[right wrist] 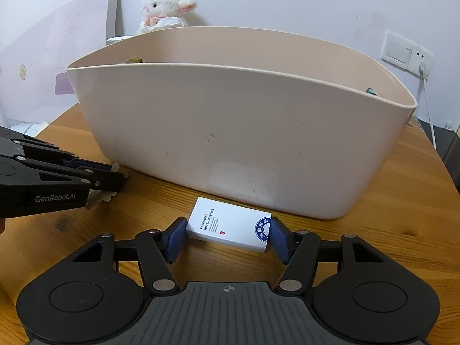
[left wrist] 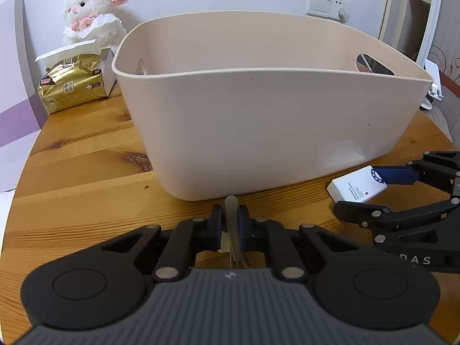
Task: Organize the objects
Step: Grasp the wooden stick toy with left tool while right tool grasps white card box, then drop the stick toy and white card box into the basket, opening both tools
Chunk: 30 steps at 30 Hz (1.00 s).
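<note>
A big beige plastic bin (left wrist: 258,126) stands on the round wooden table (left wrist: 86,172); it also shows in the right wrist view (right wrist: 230,132). My left gripper (left wrist: 231,224) is shut on a pale comb-like item (left wrist: 231,215), just in front of the bin, low over the table. It also shows in the right wrist view (right wrist: 115,175). My right gripper (right wrist: 227,233) has its jaws on both sides of a small white box (right wrist: 230,225) lying on the table by the bin, touching or nearly touching its ends. The box also shows in the left wrist view (left wrist: 356,185).
A gold tissue pack (left wrist: 72,86) and a white plush lamb (left wrist: 92,14) sit behind the bin at the left. A wall socket (right wrist: 408,57) with a cable is at the right. The table edge curves close on both sides.
</note>
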### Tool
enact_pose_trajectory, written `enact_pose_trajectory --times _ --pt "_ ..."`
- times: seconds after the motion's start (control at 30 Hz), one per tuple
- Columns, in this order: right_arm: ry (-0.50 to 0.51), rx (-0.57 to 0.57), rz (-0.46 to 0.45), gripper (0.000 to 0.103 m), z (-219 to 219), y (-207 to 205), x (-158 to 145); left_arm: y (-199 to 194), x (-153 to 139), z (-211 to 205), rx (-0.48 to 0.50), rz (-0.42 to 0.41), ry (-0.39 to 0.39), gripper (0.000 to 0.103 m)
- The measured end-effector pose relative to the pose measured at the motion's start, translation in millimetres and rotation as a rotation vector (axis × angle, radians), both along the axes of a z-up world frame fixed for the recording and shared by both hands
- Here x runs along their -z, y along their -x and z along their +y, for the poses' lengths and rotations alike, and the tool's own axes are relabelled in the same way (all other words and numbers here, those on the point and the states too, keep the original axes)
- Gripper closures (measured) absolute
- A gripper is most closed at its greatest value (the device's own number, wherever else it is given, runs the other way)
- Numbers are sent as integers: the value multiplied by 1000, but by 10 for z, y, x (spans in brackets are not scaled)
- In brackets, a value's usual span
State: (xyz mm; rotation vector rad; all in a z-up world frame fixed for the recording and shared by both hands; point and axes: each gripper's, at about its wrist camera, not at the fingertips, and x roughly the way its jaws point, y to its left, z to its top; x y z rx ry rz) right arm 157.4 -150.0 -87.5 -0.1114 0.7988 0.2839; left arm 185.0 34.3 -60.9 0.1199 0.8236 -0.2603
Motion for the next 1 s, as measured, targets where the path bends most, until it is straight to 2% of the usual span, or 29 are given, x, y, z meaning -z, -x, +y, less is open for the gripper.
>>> enact_pose_trajectory --times 0.2,0.43,0.77,1.0 --pt "-1 -19 -3 45 -35 76 -87 73 -23 -3 -1 -4 -28 92" --pt "-16 -50 -39 45 -130 253 -325 261 -149 33 -6 -33 -42 92" --pt "-46 -72 -166 45 -326 446 -915 537 -708 40 19 -174 -63 92" --pt "-81 -56 -267 45 -426 396 -1313 488 -1110 -16 22 -266 -57 92"
